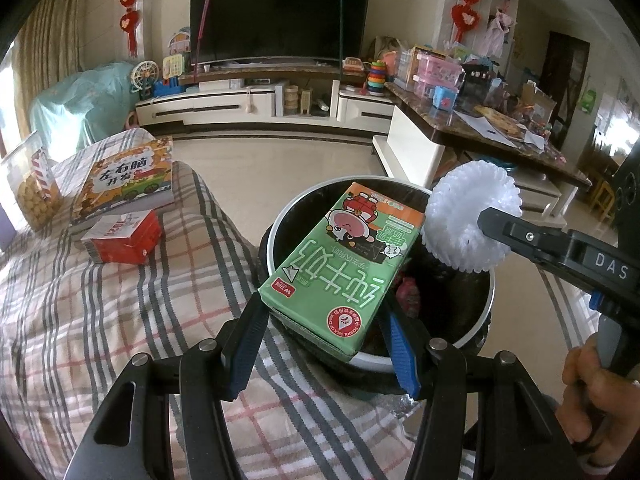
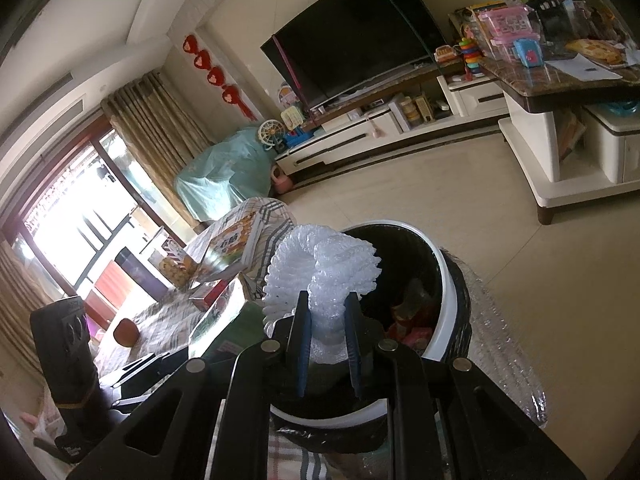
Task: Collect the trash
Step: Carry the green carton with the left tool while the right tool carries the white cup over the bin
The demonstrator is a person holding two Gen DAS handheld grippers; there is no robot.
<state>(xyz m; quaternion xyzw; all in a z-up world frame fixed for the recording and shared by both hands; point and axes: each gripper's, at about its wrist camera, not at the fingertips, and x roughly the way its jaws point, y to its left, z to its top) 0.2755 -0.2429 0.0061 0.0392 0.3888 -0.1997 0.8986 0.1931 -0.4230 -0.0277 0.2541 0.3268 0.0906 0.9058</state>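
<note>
My left gripper (image 1: 320, 304) is shut on a green milk carton (image 1: 340, 264) and holds it tilted over the trash bin (image 1: 280, 216), a round bin with a white rim and a black bag. My right gripper (image 2: 326, 300) is shut on a white foam fruit net (image 2: 320, 268) and holds it above the same bin (image 2: 444, 268). In the left wrist view the foam net (image 1: 468, 216) and the right gripper (image 1: 488, 220) hang over the bin's right side. Red and pink wrappers (image 2: 412, 320) lie inside the bin.
A plaid-covered surface (image 1: 120, 300) at left carries a children's book (image 1: 128, 180), a red box (image 1: 124, 236) and a snack jar (image 1: 32, 196). A TV stand (image 1: 260, 100) is at the back. A cluttered marble-topped table (image 1: 480, 120) stands at right. Bubble wrap (image 2: 508, 340) lies beside the bin.
</note>
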